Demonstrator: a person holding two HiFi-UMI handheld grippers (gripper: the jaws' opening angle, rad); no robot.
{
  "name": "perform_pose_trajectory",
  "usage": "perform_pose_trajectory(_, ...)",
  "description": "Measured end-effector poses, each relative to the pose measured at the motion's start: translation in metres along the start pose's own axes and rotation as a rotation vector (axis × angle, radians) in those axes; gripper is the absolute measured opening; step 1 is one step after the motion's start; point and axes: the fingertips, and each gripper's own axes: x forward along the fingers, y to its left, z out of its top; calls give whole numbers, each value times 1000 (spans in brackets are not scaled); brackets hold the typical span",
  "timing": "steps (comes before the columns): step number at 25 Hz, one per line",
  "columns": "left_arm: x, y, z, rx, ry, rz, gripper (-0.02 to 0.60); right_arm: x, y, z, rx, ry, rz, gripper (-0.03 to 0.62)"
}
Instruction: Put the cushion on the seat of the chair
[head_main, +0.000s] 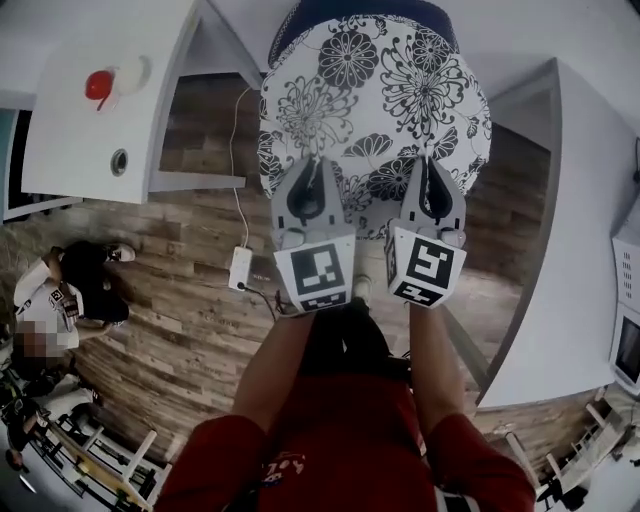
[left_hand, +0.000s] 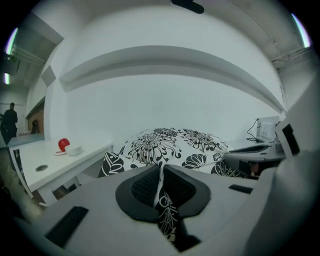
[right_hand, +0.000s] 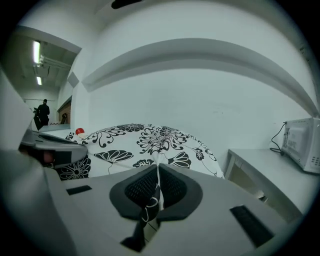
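Note:
A white cushion (head_main: 375, 95) with black flower print hangs in front of me, held by its near edge. My left gripper (head_main: 312, 172) is shut on the cushion's near left edge, with a fold of the fabric pinched between its pads (left_hand: 161, 192). My right gripper (head_main: 432, 175) is shut on the near right edge in the same way (right_hand: 156, 187). The cushion (left_hand: 167, 147) bulges beyond the jaws in both gripper views (right_hand: 145, 142). A dark blue chair (head_main: 300, 20) shows only as a sliver behind the cushion's far edge; its seat is hidden.
A white desk (head_main: 95, 110) with a red object (head_main: 97, 85) stands at the left, and a white counter (head_main: 575, 230) with a microwave (right_hand: 302, 145) at the right. A power adapter (head_main: 240, 268) and cable lie on the wood floor. A person (head_main: 60, 300) crouches at far left.

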Motion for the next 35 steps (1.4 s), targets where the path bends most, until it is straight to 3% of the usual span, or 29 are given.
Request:
perform_pose_trajectory(18, -29, -5, 42, -42, 106, -16, 41, -27, -7, 43, 2, 111, -22, 29)
perform_pose_trajectory(32, 13, -3, -9, -32, 184, -32, 41, 7, -6, -10, 23, 189, -32, 29)
perform_pose_trajectory(35, 32, -2, -35, -37, 219, -32, 41, 29, -6, -34, 14, 223, -20, 29)
